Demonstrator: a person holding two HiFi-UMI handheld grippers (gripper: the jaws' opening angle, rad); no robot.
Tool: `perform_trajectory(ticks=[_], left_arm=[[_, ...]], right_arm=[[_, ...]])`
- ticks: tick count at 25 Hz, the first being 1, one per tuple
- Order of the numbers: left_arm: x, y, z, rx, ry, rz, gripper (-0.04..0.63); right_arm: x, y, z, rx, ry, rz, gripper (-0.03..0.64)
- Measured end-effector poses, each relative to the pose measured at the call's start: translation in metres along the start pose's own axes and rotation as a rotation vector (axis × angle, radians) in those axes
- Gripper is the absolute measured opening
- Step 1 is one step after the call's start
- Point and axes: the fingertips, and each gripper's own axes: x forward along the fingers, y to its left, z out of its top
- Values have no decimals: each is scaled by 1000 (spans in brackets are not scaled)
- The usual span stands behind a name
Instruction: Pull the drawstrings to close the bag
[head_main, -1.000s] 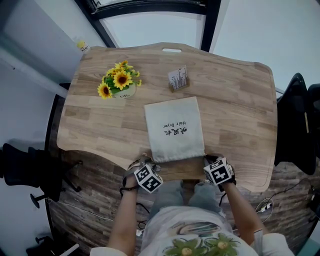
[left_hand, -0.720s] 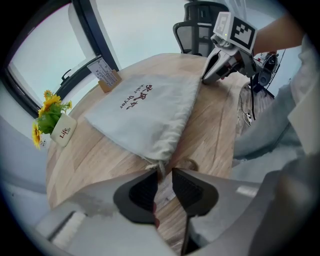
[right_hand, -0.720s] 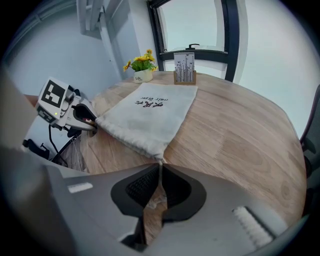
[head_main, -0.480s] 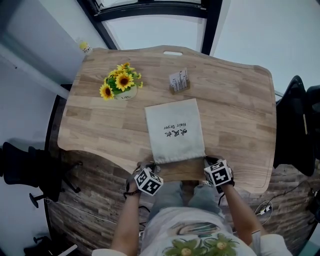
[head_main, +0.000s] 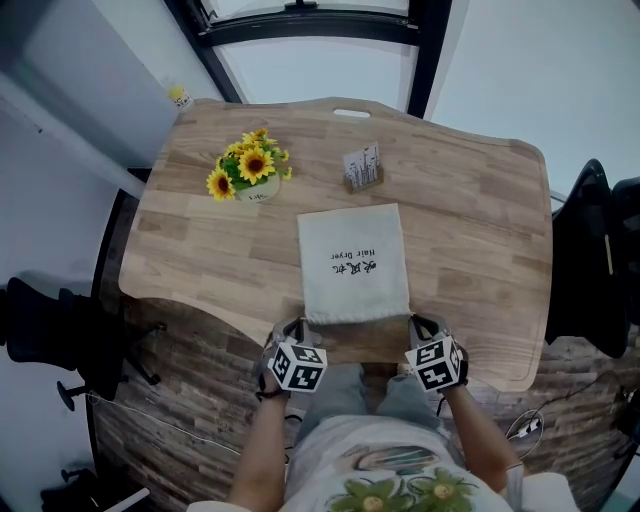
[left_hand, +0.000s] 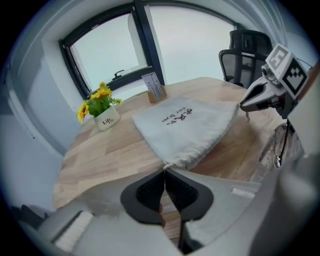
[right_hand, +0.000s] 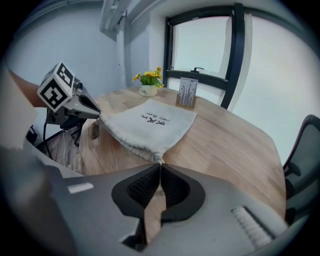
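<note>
**A:** Entry one, left side?

**B:** Left gripper (head_main: 297, 335), at the near edge of the table (head_main: 200, 260). Its fingers are clenched on the left drawstring (left_hand: 169, 165), just where the cord leaves the bag's near-left corner.

**A:** Entry two, middle?

**B:** Bag (head_main: 353, 262): pale cloth, lying flat on the table with the print up and the mouth toward the near edge. The mouth is puckered only at its two corners (I would not call it closed).

**A:** Entry three, right side?

**B:** Right gripper (head_main: 423, 335), at the bag's near-right corner. Its fingers are closing, with the right drawstring (right_hand: 158, 159) between them. The pads already look pressed on the cord.

**A:** Step in hand?

**B:** Taking hold of both cords. By my judgement the pull itself is not yet made, since the mouth lies nearly at full width.

**A:** What does the next move call for?

**B:** First the right grip has to seat fully. Then both cords should be drawn outward evenly, left one leftward and right one rightward, so the mouth gathers and the bag does not slide.

**A:** Anything in the way?

**B:** The sunflower pot (head_main: 247, 172) and card stand (head_main: 362, 166) sit at the far side, well apart from the cords.
</note>
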Motion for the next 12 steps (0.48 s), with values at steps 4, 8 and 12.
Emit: perform_trajectory(ticks=[4, 8, 12], left_arm=[[-17, 14, 24, -10, -90, 82, 12], [-41, 30, 52, -38, -203, 179, 12], [-64, 40, 80, -54, -302, 250, 12]], right_arm=[[-20, -7, 27, -40, -116, -70, 14], [-43, -23, 54, -50, -224, -173, 15], [-64, -40, 73, -62, -294, -284, 15]])
